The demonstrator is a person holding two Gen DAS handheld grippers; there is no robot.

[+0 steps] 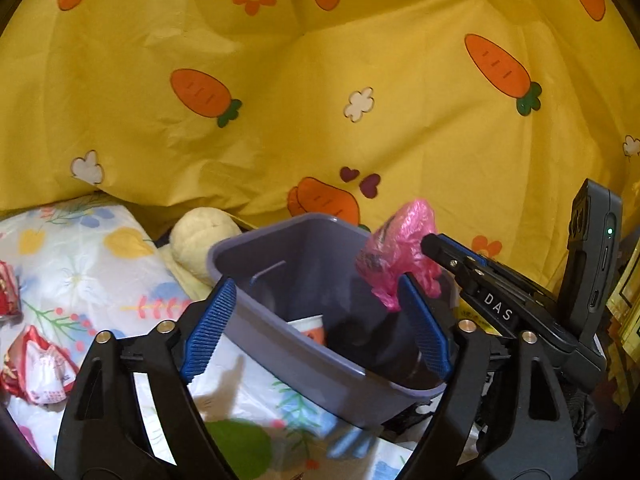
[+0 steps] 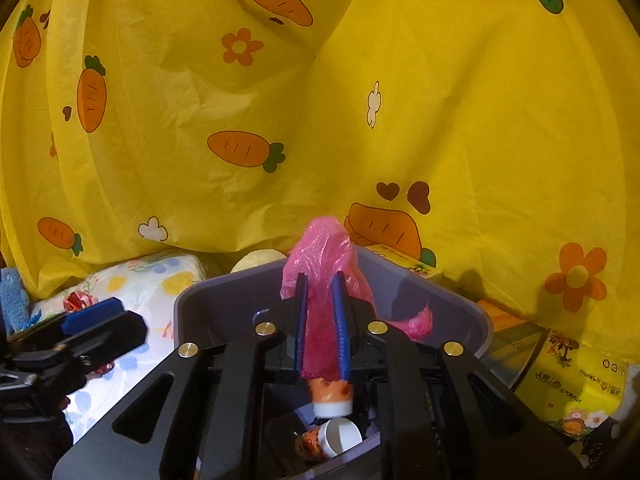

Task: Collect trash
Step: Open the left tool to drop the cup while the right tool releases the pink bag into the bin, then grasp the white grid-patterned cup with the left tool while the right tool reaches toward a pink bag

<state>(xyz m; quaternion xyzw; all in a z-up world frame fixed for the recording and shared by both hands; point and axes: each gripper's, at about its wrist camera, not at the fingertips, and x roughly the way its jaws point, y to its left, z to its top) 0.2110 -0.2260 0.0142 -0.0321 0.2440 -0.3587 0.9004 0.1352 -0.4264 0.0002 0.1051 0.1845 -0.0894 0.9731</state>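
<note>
A grey-purple plastic bin point(image 1: 280, 236) stands on a floral sheet. My left gripper point(image 1: 316, 284) is open wide, its blue pads point(image 1: 208, 332) apart at the bin's near rim with nothing gripped. My right gripper point(image 2: 321, 280) hangs over the bin point(image 2: 188, 300), shut on a crumpled pink plastic bag point(image 2: 320, 248) that fills the narrow gap between its pads. In the left wrist view the pink bag point(image 1: 400, 256) sits at the right gripper's tip point(image 1: 430, 242). Paper cups point(image 2: 336, 396) lie inside the bin. Red-and-white wrappers point(image 1: 36, 368) lie on the sheet at the left.
A yellow carrot-print cloth point(image 1: 320, 80) hangs behind everything. A floral pillow point(image 1: 80, 248) and a cream plush point(image 1: 200, 236) lie behind the bin on the left. Yellow tissue packs point(image 2: 572, 384) lie to the bin's right. The left gripper point(image 2: 100, 320) shows left of the bin.
</note>
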